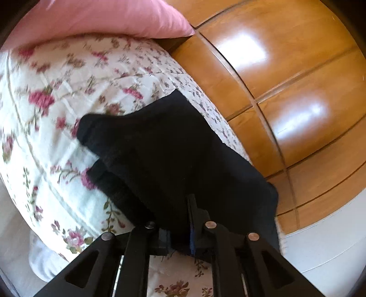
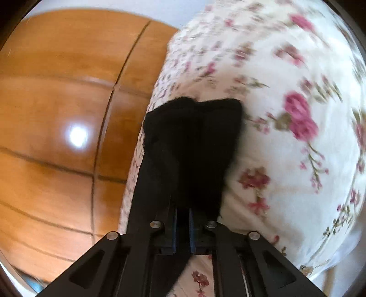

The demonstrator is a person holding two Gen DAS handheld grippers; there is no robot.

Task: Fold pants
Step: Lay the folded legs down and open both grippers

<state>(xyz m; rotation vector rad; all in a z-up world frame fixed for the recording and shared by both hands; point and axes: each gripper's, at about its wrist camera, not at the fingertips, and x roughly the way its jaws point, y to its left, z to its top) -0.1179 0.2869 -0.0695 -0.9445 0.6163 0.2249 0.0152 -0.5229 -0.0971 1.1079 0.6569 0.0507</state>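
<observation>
With both the left gripper [image 1: 178, 219] and the right gripper [image 2: 183, 219] clamped on the black pants [image 1: 164, 155], we held them, partly doubled but unfinished, above the floral bedspread's [image 1: 57, 96] edge.

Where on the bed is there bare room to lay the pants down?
Free: the floral bedspread between the pink pillow and the black pants, and the wide stretch right of the pants in the right view. Crowded: the bed edge beside the wooden wardrobe, where both grippers hold cloth.
</observation>
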